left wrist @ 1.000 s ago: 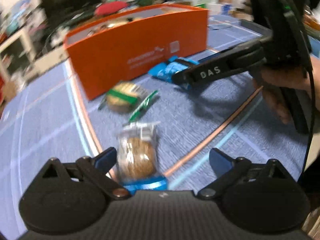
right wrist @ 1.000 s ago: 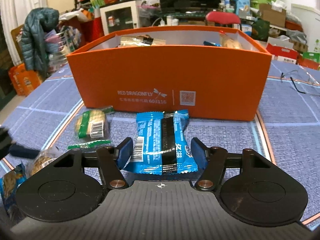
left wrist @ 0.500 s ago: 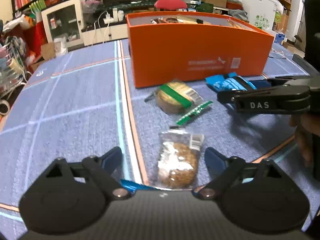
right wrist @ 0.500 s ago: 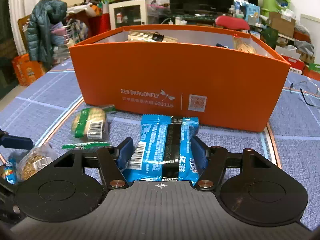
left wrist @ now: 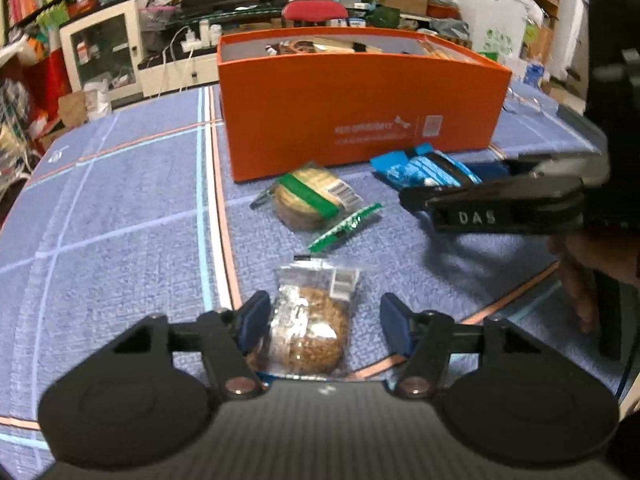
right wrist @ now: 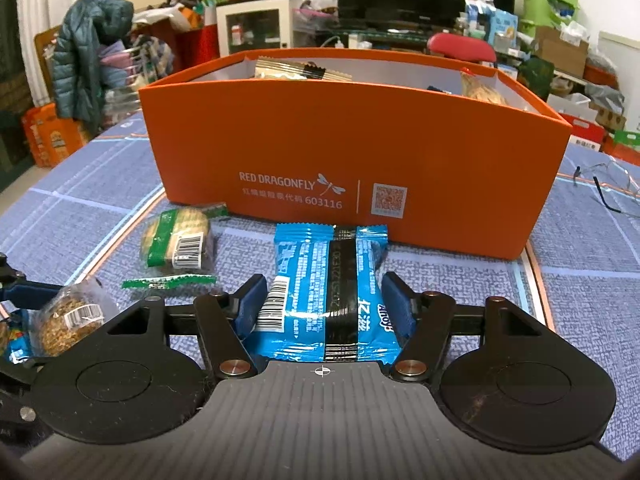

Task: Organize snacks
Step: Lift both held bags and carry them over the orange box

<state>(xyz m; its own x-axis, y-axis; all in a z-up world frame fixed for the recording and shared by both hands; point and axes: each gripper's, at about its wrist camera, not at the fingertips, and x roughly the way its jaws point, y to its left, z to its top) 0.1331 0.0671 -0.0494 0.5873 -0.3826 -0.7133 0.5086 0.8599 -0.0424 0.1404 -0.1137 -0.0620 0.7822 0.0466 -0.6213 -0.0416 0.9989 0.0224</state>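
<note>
An orange box [left wrist: 360,120] holding several snacks stands on the blue cloth; it also shows in the right wrist view [right wrist: 352,160]. My left gripper [left wrist: 324,316] is open around a clear packet with a brown cookie [left wrist: 308,324], its left pad close to it. My right gripper [right wrist: 324,304] is open around a blue snack packet [right wrist: 328,292] lying flat in front of the box; both pads sit close to its sides. A green-banded biscuit packet [left wrist: 308,200] and a thin green wrapper [left wrist: 344,228] lie between them.
The right gripper's body [left wrist: 500,208] and the hand holding it cross the right side of the left wrist view. Glasses [right wrist: 608,188] lie on the cloth right of the box. A cluttered room with shelves and a TV lies behind the table.
The left gripper has swung to face the box squarely and now straddles the cookie packet. The right gripper has moved slightly forward along the blue packet.
</note>
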